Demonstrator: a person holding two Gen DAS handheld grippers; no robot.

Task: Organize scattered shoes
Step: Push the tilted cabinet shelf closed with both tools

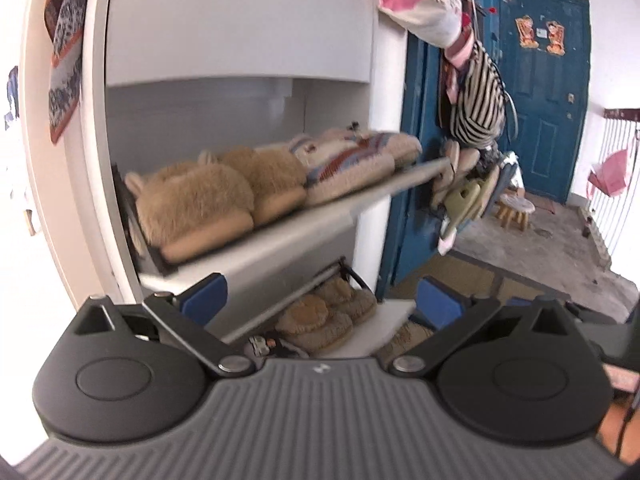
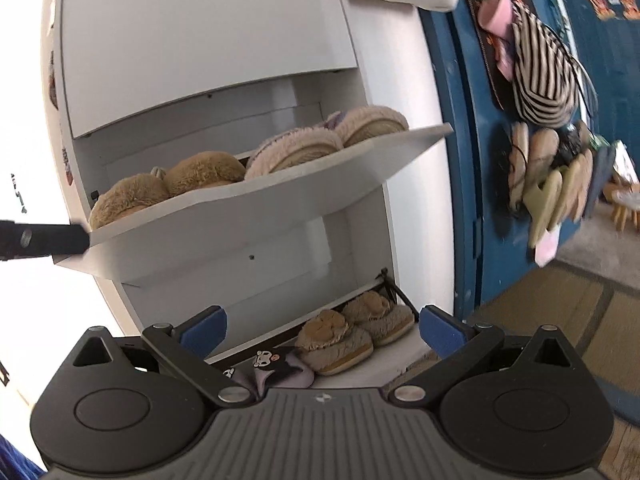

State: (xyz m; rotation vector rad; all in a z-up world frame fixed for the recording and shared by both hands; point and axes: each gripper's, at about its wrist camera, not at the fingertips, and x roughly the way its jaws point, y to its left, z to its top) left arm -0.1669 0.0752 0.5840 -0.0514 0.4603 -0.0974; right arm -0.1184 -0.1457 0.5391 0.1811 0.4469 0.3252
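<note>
Since every slipper in sight already sits inside the white shoe cabinet (image 2: 208, 40), the sorting looks nearly finished, with perhaps only the two tilted-out compartments left to close. From left to right, the upper flap (image 2: 256, 204) carries a tan furry pair (image 2: 168, 188), then a cream fleecy pair (image 2: 328, 136); the lower compartment holds a dark cartoon slipper (image 2: 276, 364) beside a brown plush pair (image 2: 352, 332). Both the left gripper (image 1: 320, 306) and the right gripper (image 2: 322, 326) hang spread wide, pinching nothing.
</note>
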